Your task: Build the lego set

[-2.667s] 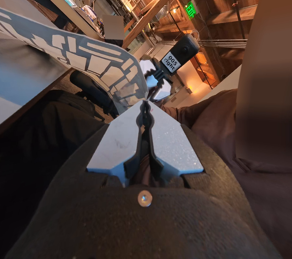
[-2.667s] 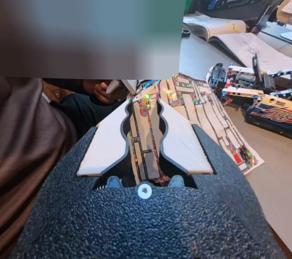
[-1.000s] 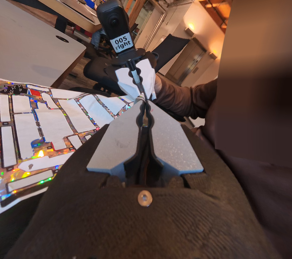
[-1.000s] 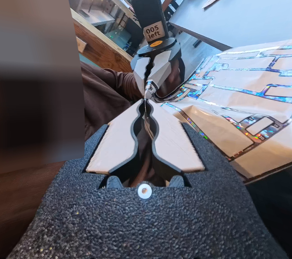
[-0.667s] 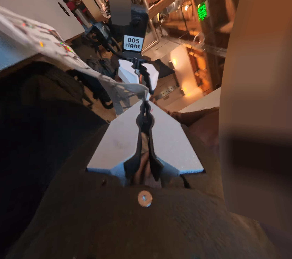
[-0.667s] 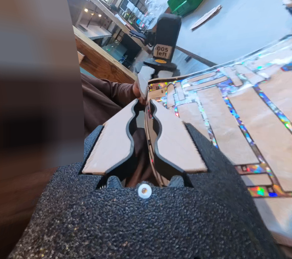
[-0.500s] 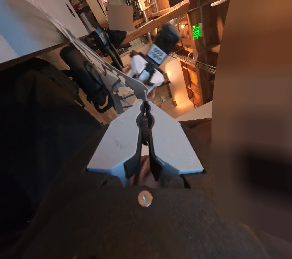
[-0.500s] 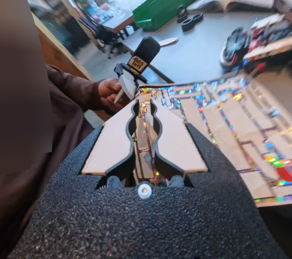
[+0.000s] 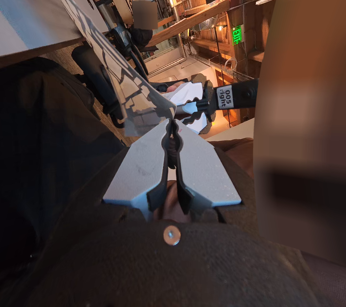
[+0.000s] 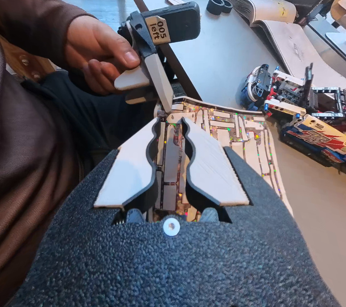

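Pinching a corner of the holographic sticker sheet (image 9: 136, 92), the left gripper (image 9: 171, 123) has its fingers pressed together in the left wrist view; the sheet slopes up and away toward the grey table (image 9: 28, 22). Beyond it, the right gripper (image 9: 184, 110) shows with its fingers apart.

From the right wrist view, the right gripper (image 10: 170, 120) hovers over the sheet (image 10: 224, 129), fingers spread and empty. The left gripper (image 10: 164, 108) grips the sheet's far corner. A partly built lego car (image 10: 292, 99) sits on the table (image 10: 224, 50), near an open instruction booklet (image 10: 271, 17) and loose black tyres (image 10: 219, 5).
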A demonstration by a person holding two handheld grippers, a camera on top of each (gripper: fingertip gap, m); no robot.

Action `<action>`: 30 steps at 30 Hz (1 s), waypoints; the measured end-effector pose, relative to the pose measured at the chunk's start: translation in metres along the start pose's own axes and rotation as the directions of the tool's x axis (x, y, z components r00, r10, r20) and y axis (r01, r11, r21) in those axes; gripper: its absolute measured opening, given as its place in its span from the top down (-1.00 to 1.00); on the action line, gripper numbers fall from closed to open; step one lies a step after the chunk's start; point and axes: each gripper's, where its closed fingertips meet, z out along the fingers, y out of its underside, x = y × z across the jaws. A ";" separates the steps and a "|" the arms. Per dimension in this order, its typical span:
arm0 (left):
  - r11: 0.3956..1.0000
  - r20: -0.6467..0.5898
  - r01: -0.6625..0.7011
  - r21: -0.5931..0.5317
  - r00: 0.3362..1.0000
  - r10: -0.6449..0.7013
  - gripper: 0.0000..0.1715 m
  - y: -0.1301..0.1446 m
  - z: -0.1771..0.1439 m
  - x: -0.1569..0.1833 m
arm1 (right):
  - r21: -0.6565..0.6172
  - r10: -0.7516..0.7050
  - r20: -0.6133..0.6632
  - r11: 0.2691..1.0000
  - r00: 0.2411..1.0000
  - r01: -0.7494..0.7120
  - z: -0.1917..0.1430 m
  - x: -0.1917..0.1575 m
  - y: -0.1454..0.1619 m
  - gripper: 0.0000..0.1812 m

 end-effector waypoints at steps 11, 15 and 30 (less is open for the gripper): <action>1.000 -0.014 -0.001 0.005 1.000 0.001 1.00 -0.001 -0.001 0.001 | -0.014 -0.040 -0.033 0.999 0.999 0.040 0.002 0.001 0.001 0.78; 1.000 -0.029 0.001 0.006 1.000 -0.001 1.00 0.000 0.000 0.003 | -0.006 -0.037 -0.033 0.999 0.999 0.037 0.002 0.000 0.000 0.80; 1.000 -0.032 -0.019 -0.005 0.999 0.019 1.00 0.001 0.000 0.005 | 0.012 0.000 -0.014 1.000 1.000 0.000 0.001 0.002 -0.001 0.89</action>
